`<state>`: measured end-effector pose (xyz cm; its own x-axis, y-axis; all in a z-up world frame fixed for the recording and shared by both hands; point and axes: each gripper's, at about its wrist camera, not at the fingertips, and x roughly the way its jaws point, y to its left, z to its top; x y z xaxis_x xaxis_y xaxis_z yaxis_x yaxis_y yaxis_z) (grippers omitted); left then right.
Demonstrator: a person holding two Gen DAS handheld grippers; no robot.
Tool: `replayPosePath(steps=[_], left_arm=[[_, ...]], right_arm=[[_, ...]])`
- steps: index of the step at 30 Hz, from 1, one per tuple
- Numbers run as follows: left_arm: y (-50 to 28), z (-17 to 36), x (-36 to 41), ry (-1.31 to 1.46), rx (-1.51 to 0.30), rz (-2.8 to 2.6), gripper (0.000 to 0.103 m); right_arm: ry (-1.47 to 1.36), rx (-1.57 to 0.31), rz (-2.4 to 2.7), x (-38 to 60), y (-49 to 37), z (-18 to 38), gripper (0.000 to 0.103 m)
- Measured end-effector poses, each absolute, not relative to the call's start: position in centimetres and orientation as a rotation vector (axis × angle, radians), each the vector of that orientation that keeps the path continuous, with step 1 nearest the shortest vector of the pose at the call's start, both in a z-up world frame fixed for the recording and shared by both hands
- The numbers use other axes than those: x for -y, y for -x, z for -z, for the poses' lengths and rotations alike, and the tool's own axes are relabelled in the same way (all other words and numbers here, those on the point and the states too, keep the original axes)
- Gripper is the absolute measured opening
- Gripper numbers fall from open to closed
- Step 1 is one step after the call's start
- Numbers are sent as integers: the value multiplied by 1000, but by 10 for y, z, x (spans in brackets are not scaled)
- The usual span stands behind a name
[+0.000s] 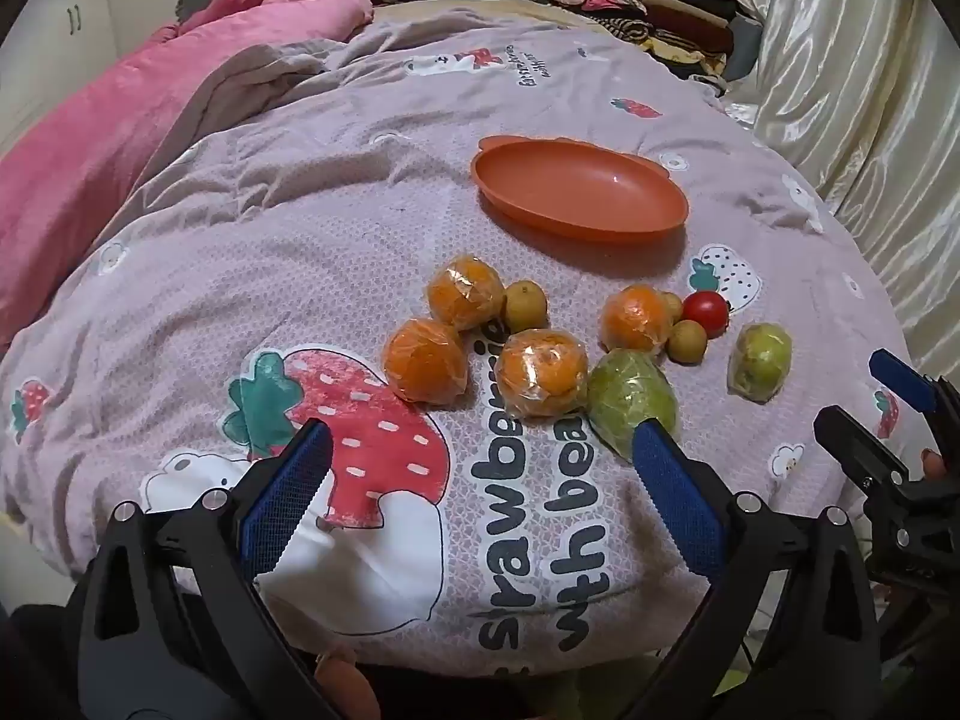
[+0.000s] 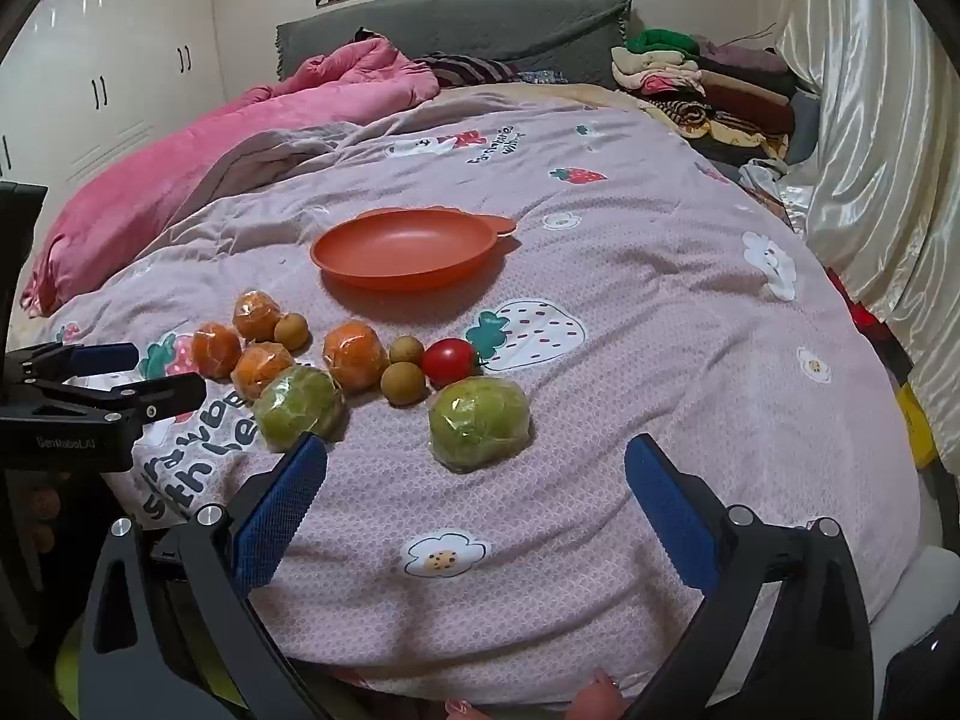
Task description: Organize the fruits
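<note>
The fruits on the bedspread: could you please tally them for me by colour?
Orange, wrapped in clear film: 4
Green, wrapped in clear film: 2
Small yellow-brown: 3
Red tomato: 1
Total: 10, all on the bedspread; none in the orange dish.

Bed under strawberry-print quilt point(image 2: 600, 324), grey headboard point(image 2: 456, 18), white wardrobes point(image 2: 120, 72) — shiny cream curtain point(image 2: 870, 120), folded clothes point(image 2: 708, 90).

Both tools point(image 1: 480, 438) point(image 2: 474, 456) wide open, empty
</note>
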<state>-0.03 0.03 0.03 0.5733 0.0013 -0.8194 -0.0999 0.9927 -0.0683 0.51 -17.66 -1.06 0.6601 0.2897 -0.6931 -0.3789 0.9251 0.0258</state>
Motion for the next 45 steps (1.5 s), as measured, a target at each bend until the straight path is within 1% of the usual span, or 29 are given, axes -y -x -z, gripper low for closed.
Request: replayPosePath(steps=[45], left_arm=[[0,-2,2,109,-955,-56,94]], right_arm=[[120,-762,-377,173,-3,8,99]])
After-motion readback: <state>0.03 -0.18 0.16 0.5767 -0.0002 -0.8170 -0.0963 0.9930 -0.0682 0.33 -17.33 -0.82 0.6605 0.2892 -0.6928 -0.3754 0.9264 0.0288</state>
